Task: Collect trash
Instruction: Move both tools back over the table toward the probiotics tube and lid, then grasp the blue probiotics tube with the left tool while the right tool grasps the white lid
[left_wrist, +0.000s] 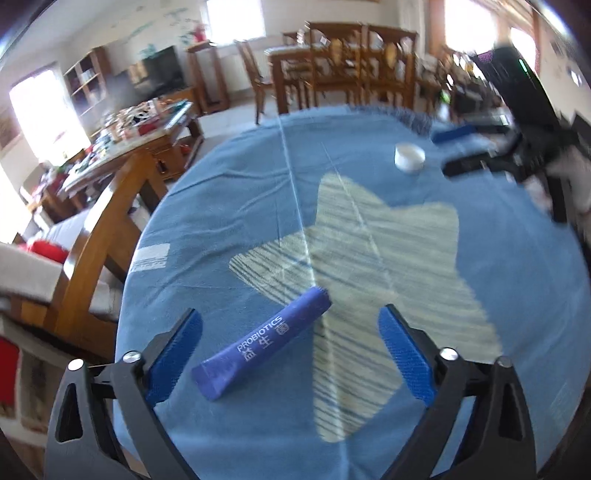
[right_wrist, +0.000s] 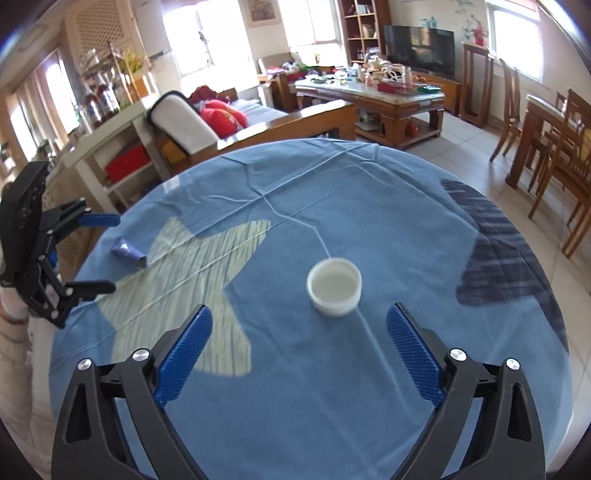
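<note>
Blue probiotics sachet (left_wrist: 266, 352) lies flat on the table (left_wrist: 517, 280) between the spread pads of the left tongs (left_wrist: 290, 349), untouched, its far end pointing toward 1 o'clock. White bottle cap (right_wrist: 334, 287) sits mouth-up at 12 o'clock just ahead of the right tongs (right_wrist: 299, 350), also wide apart and empty.
</note>
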